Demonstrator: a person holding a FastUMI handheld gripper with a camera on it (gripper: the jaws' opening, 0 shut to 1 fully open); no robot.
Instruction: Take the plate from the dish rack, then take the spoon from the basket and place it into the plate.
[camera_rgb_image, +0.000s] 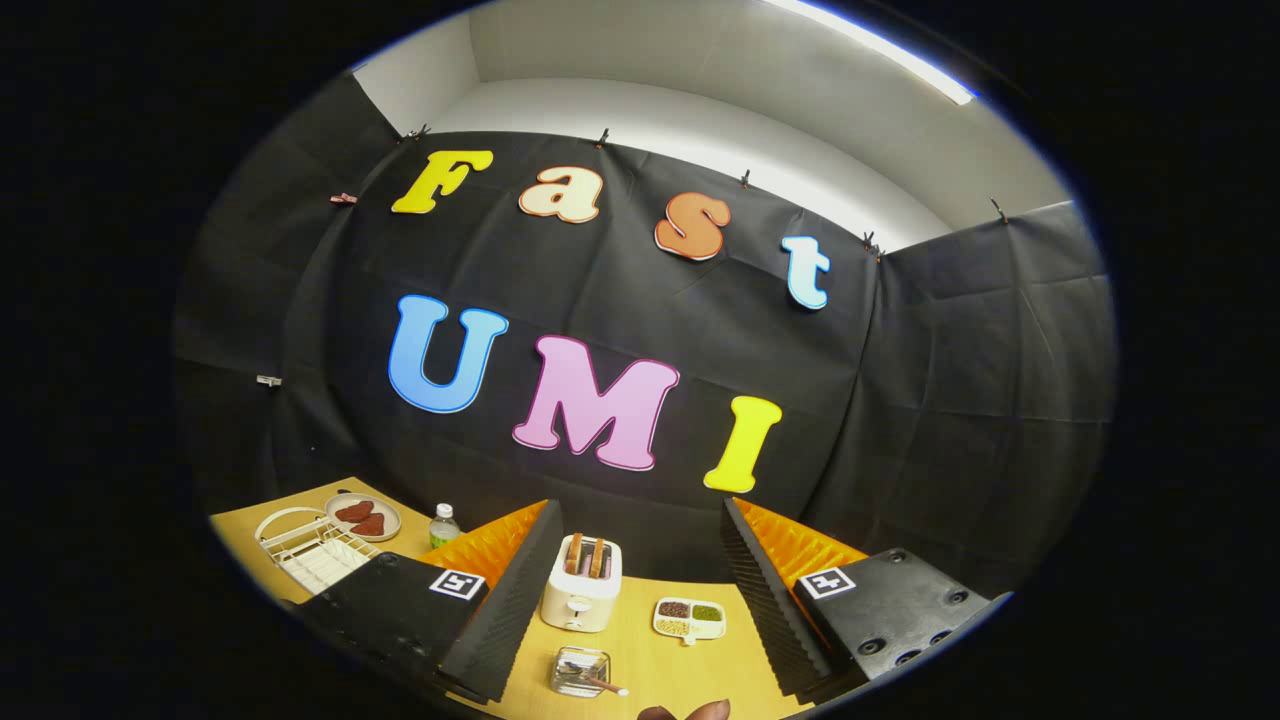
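Observation:
My gripper is open wide, held above the wooden table; its black ridged fingers have orange backs. A white wire dish rack sits far off to the left, beyond the left finger. At the rack's far end is a pale plate with red-brown shapes on it; whether it rests in the rack or behind it I cannot tell. Low between the fingers stands a small clear basket with a spoon lying in it, handle pointing right. Nothing is between the fingers.
A white toaster with two slices in it stands between the fingers, ahead of the basket. A small divided dish of seeds lies to its right. A small bottle stands right of the plate. A brown rounded shape shows nearest me.

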